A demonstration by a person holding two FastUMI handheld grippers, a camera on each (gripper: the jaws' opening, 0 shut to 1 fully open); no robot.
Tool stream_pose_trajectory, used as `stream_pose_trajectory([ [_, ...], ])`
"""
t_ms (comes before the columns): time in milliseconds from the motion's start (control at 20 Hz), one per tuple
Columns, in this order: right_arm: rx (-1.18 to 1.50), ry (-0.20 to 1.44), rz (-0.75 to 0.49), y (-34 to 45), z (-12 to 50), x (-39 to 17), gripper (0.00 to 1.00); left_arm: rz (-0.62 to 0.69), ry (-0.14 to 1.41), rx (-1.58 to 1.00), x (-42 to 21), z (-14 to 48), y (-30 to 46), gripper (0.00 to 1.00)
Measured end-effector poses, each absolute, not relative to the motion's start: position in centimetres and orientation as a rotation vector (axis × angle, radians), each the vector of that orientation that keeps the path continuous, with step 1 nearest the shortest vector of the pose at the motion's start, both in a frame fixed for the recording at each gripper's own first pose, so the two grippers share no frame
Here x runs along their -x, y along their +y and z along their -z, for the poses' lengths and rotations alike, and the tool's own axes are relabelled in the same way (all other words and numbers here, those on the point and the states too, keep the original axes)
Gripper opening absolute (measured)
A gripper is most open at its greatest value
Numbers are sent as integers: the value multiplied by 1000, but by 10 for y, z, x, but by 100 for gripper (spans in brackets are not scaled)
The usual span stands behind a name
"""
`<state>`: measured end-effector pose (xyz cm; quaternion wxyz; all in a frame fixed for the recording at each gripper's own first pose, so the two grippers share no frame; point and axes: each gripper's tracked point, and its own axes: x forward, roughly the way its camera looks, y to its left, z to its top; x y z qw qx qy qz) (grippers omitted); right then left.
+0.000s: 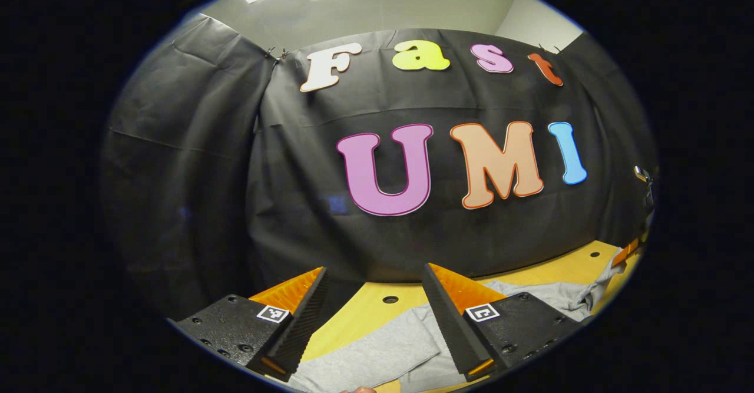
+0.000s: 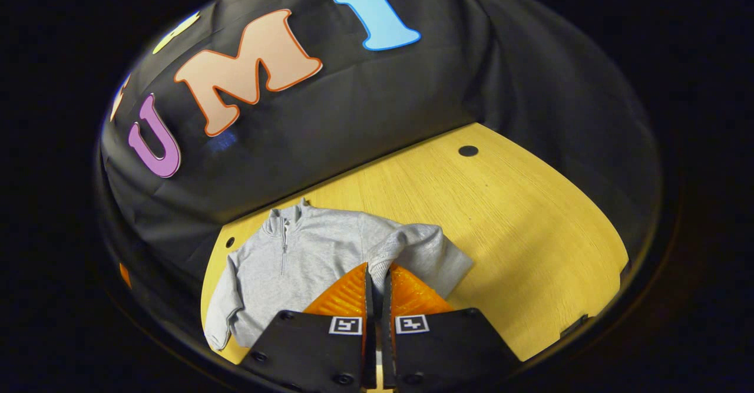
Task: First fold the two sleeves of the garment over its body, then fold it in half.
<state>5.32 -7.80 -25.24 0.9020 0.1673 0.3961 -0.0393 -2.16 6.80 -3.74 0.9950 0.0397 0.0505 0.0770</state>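
A grey zip-neck sweatshirt (image 2: 306,251) lies flat on the yellow wooden table (image 2: 500,216), collar toward the black wall. My right gripper (image 2: 377,272) is shut on the ribbed cuff of one sleeve (image 2: 424,248), which is bunched up and drawn in over that side of the body. The other sleeve (image 2: 221,316) lies straight along the garment's left side. In the left gripper view my left gripper (image 1: 374,307) hangs open above the table edge, with grey fabric (image 1: 377,352) spread below its fingers and nothing between them.
The table (image 1: 353,319) has small round holes (image 2: 468,151) near the back and ends at the black cloth wall. A wide stretch of bare wood lies to the right of the sweatshirt.
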Motion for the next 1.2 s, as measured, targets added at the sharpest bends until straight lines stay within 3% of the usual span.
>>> stream_pose_trajectory([
  [650, -298, 781, -100, 51, 238, -125, 6, -315, 136, -89, 58, 47, 153, 92],
  [1200, -252, 783, -243, 174, 237, -153, 6, -380, 159, -86, 79, 58, 204, 93],
])
